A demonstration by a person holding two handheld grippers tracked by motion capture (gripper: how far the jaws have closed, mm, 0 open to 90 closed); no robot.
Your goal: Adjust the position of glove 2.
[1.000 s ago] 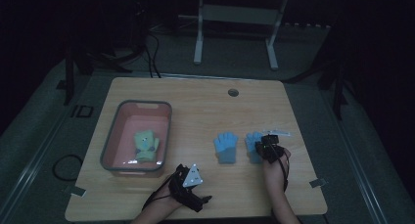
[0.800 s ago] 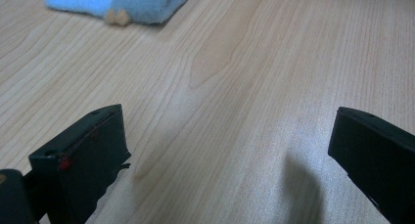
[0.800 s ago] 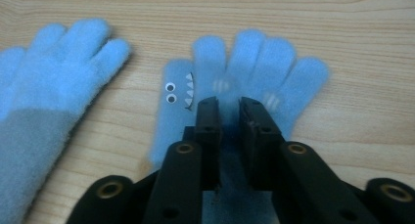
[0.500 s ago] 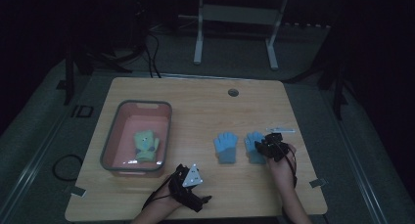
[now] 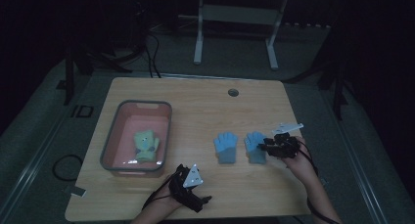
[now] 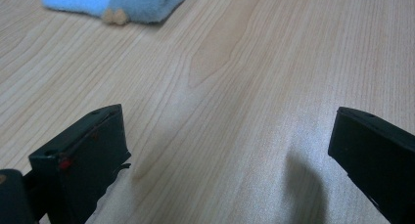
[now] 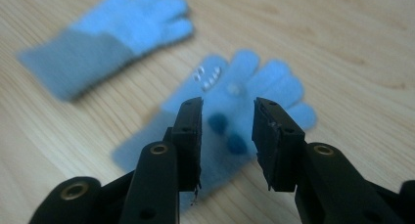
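Note:
Two light blue gloves with grey cuffs lie flat side by side on the wooden table (image 5: 195, 106). The plain one (image 5: 225, 146) (image 7: 112, 33) lies to the left of one with a sewn face (image 5: 254, 145) (image 7: 254, 82). My right gripper (image 5: 263, 146) (image 7: 227, 106) hovers just above the face glove. Its jaws have just been opening and stand partly apart with nothing between them. My left gripper (image 5: 193, 185) (image 6: 227, 141) rests near the front edge, wide open over bare wood, with the plain glove (image 6: 117, 1) ahead of it.
A pink bin with a grey rim (image 5: 143, 104) stands on the left of the table and holds a green glove (image 5: 146, 145). A small round hole (image 5: 233, 92) sits near the far edge. Dark floor, cables and a white stand lie beyond the table.
My right gripper has opened, lifted off the face glove and drawn back to the right, leaving the glove on the table. The left gripper has stayed put.

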